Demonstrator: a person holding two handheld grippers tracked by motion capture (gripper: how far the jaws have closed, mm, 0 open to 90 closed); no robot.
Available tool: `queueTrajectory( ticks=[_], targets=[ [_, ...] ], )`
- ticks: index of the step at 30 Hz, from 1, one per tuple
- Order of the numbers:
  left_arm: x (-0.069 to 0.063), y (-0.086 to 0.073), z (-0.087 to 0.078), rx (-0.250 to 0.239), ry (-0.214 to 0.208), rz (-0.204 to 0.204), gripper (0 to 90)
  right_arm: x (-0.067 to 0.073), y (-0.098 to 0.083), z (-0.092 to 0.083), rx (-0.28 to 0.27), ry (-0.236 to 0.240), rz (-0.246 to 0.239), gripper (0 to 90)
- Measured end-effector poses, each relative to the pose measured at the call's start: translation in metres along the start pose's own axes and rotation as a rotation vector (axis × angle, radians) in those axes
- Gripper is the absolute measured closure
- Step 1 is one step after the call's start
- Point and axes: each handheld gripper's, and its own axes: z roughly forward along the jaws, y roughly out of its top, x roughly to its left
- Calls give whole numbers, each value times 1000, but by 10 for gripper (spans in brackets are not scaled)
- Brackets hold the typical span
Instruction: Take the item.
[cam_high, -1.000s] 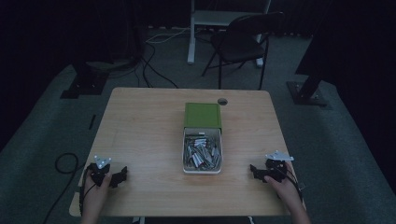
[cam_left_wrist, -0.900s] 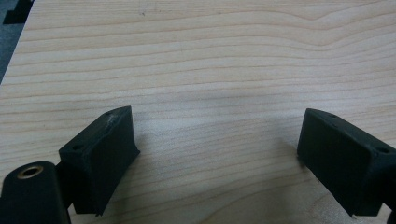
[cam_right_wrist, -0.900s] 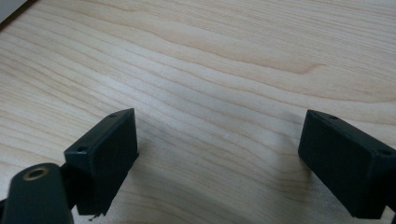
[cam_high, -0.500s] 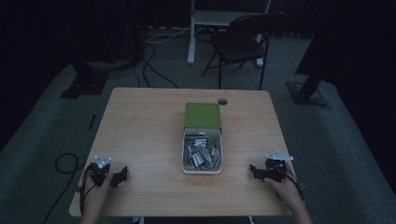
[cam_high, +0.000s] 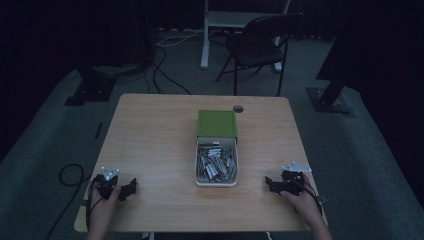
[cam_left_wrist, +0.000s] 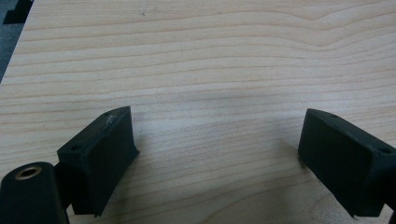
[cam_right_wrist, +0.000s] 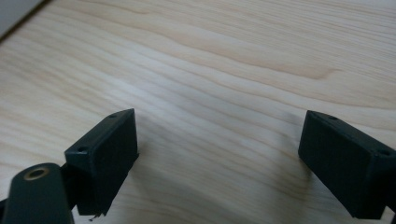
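A white tray (cam_high: 199, 172) in the middle of the wooden table (cam_high: 155, 140) holds several small metallic pieces (cam_high: 216, 162), with a green box (cam_high: 217, 123) at its far end. My left gripper (cam_high: 131, 187) rests at the table's near left, held by a hand, pointing right. Its jaws stand wide apart over bare wood (cam_left_wrist: 215, 135), so my left gripper (cam_left_wrist: 217, 154) is open and empty. My right gripper (cam_high: 269, 184) sits at the near right, pointing left toward the tray. In its own view my right gripper (cam_right_wrist: 219, 156) is open with nothing between the jaws.
A small round hole (cam_high: 238, 108) lies in the tabletop behind the green box. A black chair (cam_high: 260, 45) and a white stand (cam_high: 240, 20) are on the floor beyond the table. Cables (cam_high: 165, 60) run across the floor at the left.
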Motion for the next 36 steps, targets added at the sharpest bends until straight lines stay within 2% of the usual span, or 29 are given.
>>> queueTrajectory(
  ticks=[8, 12, 15, 24, 26, 30, 31, 33, 36],
  targets=[
    [0, 0, 0, 0, 0, 0, 116, 14, 7, -1, -15, 34, -19, 121],
    [0, 0, 0, 1, 0, 1, 116, 21, 14, -7, -42, 72, 7, 121],
    [0, 0, 0, 0, 2, -1, 116, 27, 22, -14, -62, 61, 4, 121],
    [-1, 0, 0, 0, 5, -5, 115, 45, 41, -34, -93, 94, -25, 121],
    [-1, 0, 0, 2, 5, -4, 116, 49, 44, -37, -110, 100, -43, 121],
    [-1, 0, 0, 0, 6, -4, 116, 54, 52, -43, -144, 98, -48, 121],
    [-1, 0, 0, 0, 6, -5, 116, 55, 55, -45, -154, 89, -41, 134],
    [-1, 0, 0, 0, 6, -5, 115, 57, 60, -49, -164, 90, -37, 214],
    [-1, 0, 0, 0, 6, -5, 116, 62, 68, -55, -187, 90, -37, 215]
  ],
)
